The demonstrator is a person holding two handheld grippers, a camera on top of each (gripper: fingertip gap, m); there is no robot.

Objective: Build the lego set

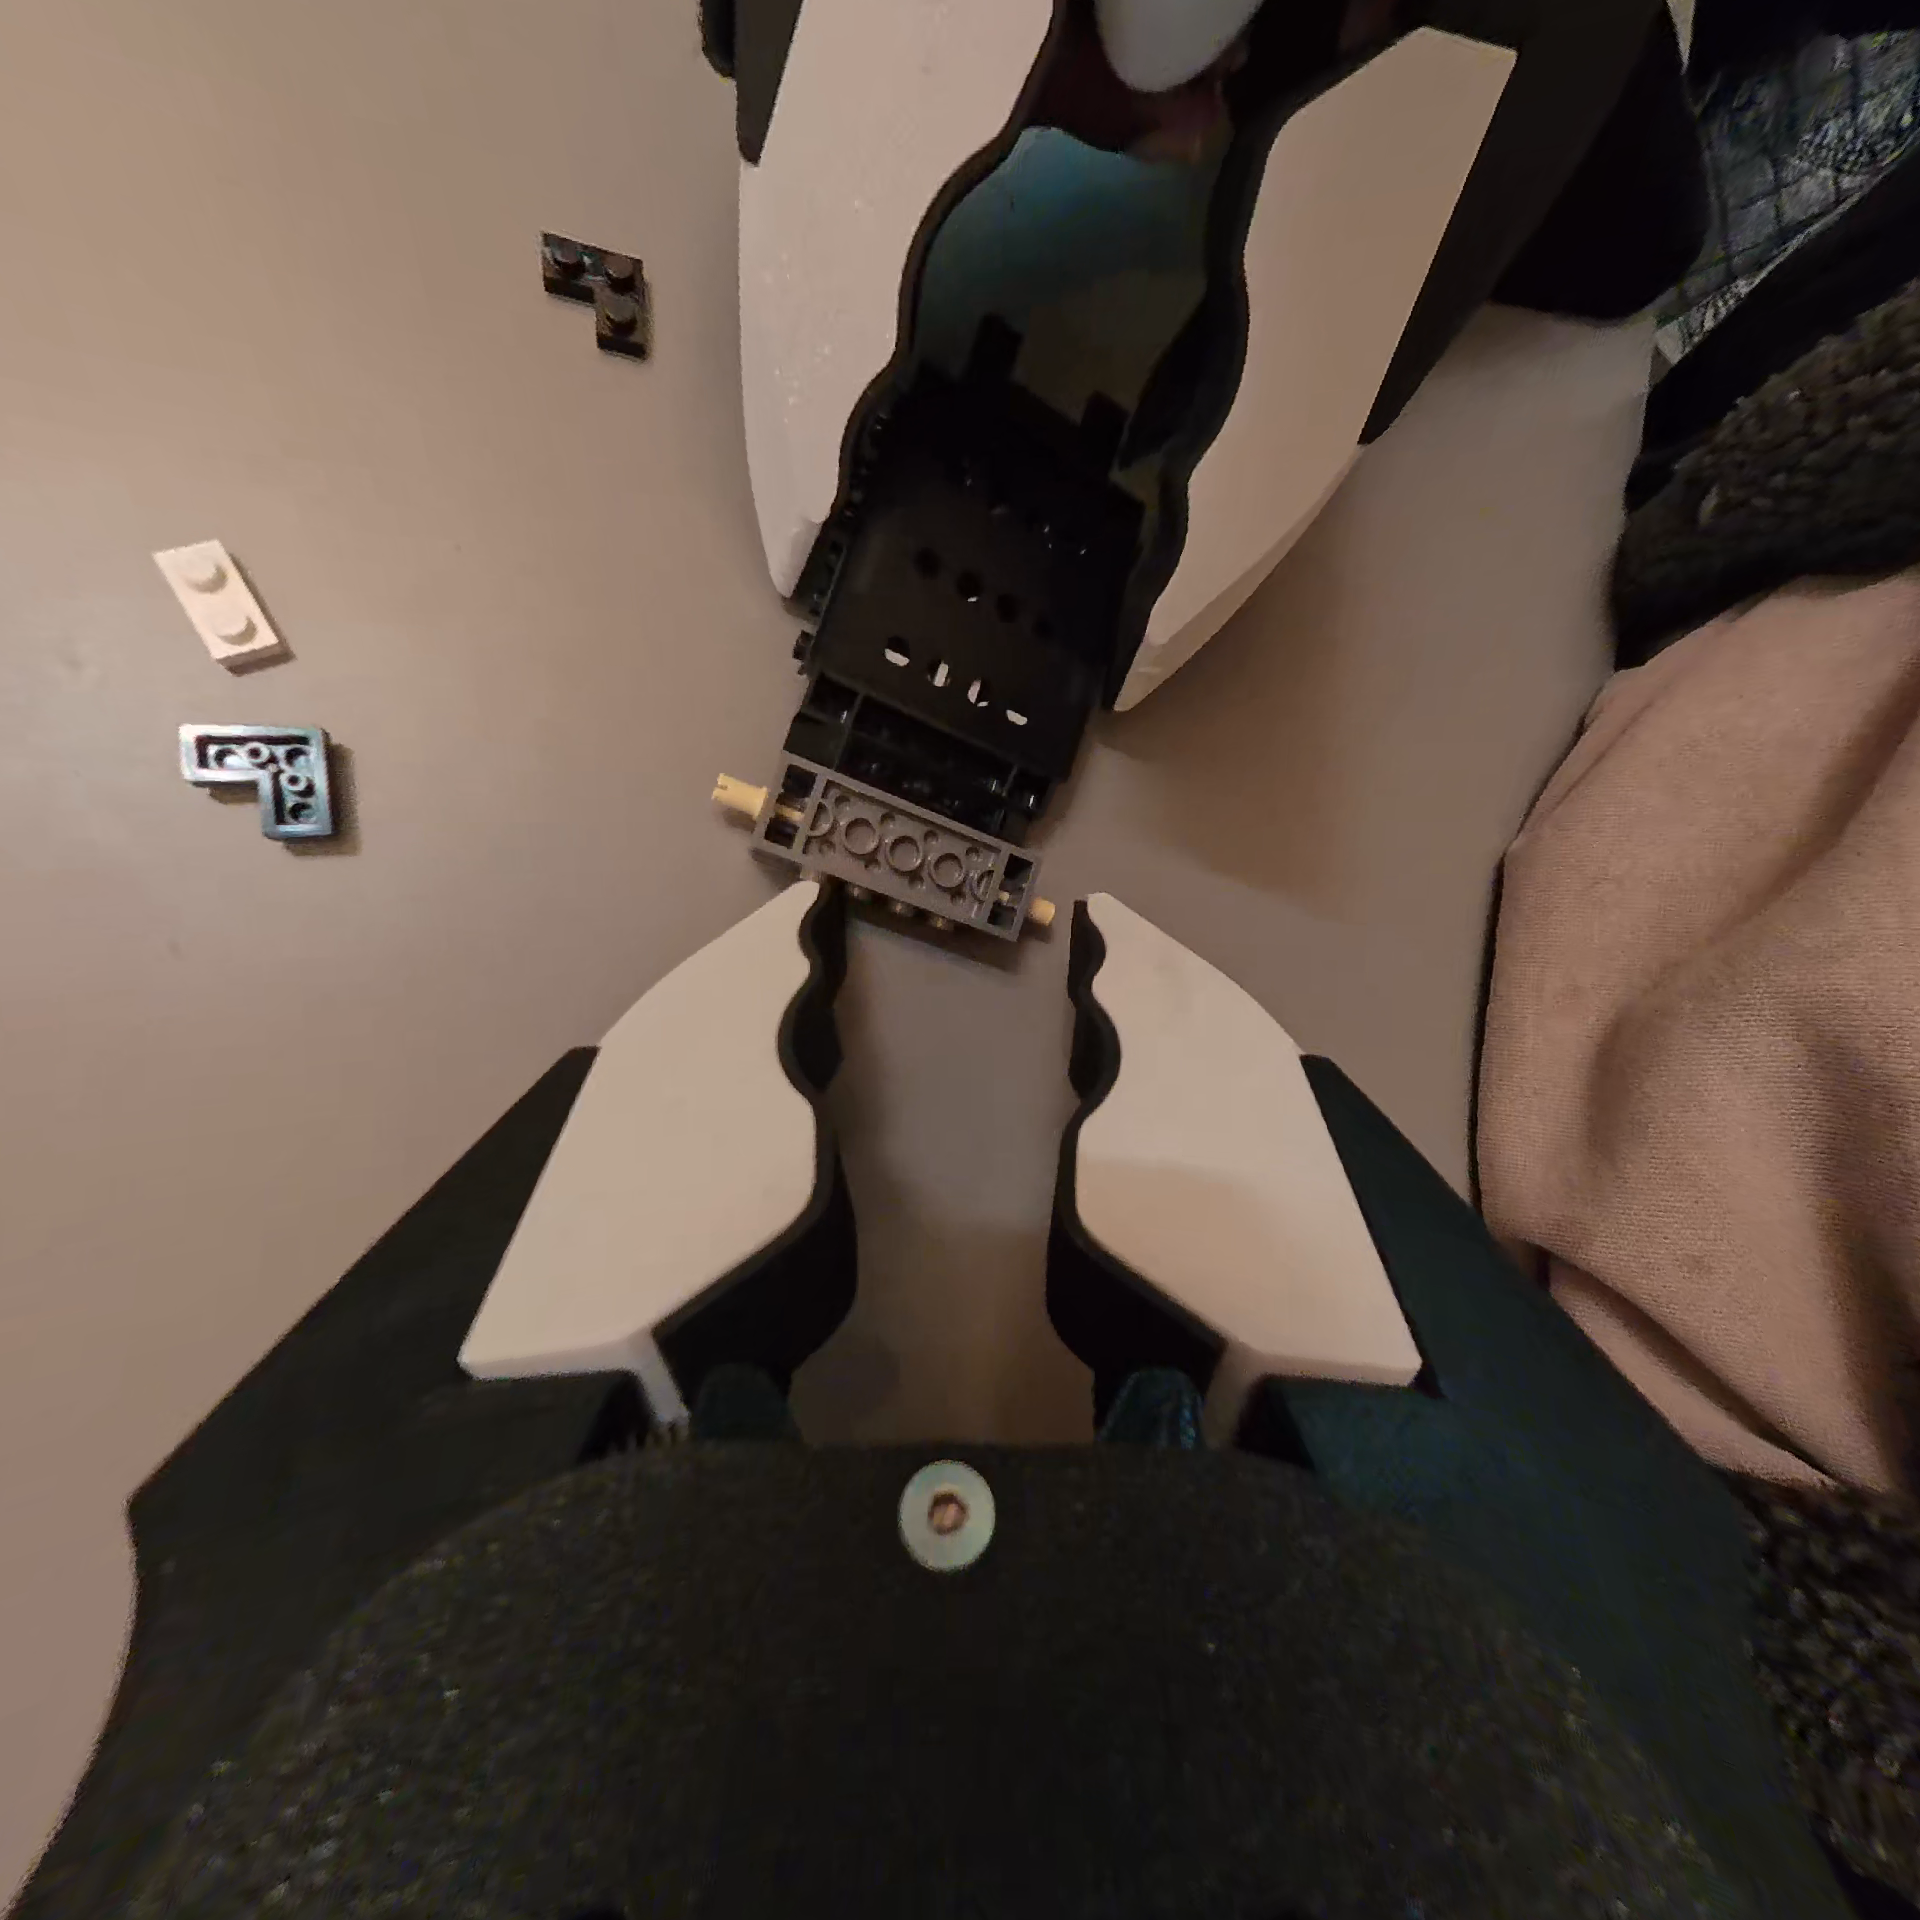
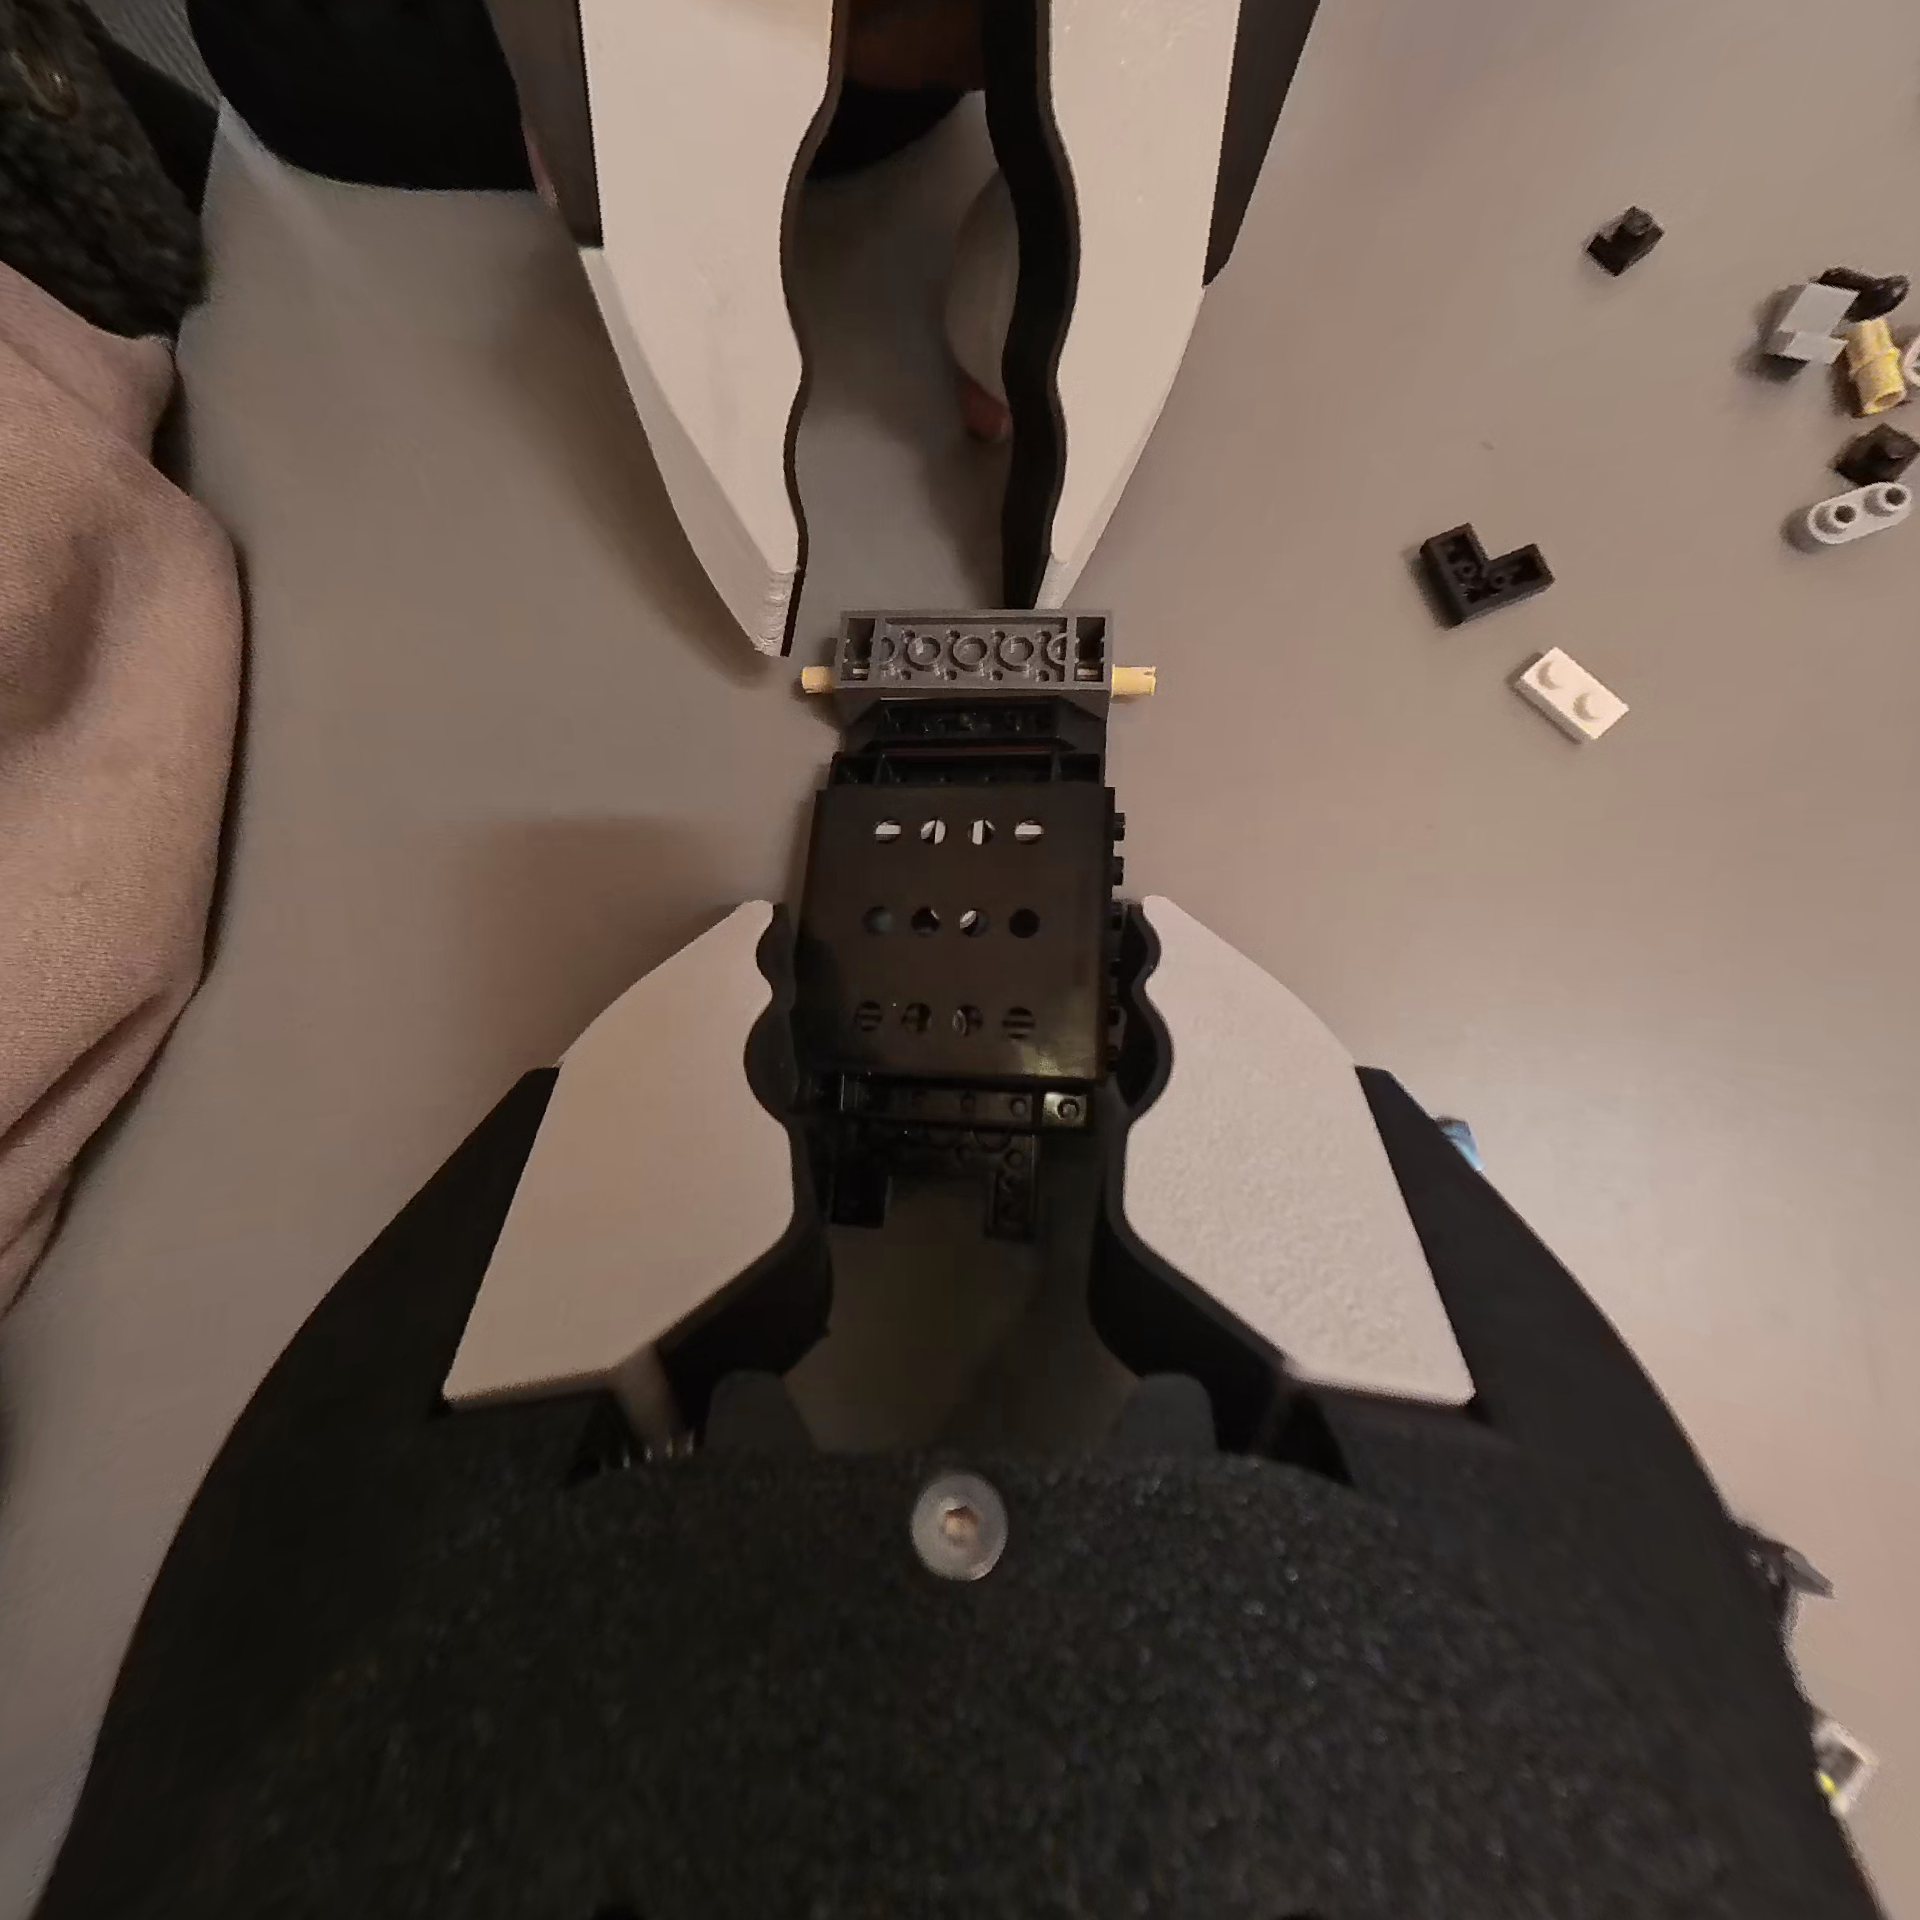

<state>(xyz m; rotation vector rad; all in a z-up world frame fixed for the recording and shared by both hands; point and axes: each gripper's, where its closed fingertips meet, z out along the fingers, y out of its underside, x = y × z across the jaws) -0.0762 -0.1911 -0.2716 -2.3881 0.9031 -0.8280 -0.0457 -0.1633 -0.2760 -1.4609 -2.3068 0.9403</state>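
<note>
A black lego assembly [image 2: 956, 925] lies underside up, with a grey axle brick [image 2: 971, 660] with tan pins fixed on its far end. My right gripper [image 2: 956, 914] is shut on the assembly's two sides just above the grey table [image 2: 468, 779]. In the left wrist view the right gripper [image 1: 966, 644] comes in from the top, holding the assembly [image 1: 956, 623] with the grey brick [image 1: 899, 857] toward me. My left gripper [image 1: 945, 914] is open and empty, its tips right at the brick's near edge. It also shows in the right wrist view [image 2: 914, 603], at the brick's far side.
Loose pieces lie on the table: a black L plate [image 1: 597, 291], a white two-stud plate [image 1: 220, 603] and an upturned black L plate [image 1: 272, 774]. The right wrist view shows a black L plate [image 2: 1481, 571], the white plate [image 2: 1569, 691] and several small grey, tan and black parts [image 2: 1829, 343]. A pinkish cloth [image 1: 1714, 987] borders the table. About 5 centimetres separates my left fingertips from my right. The black L plate [image 1: 597, 291] is about 6 centimetres from my right fingertips and 11 centimetres from my left.
</note>
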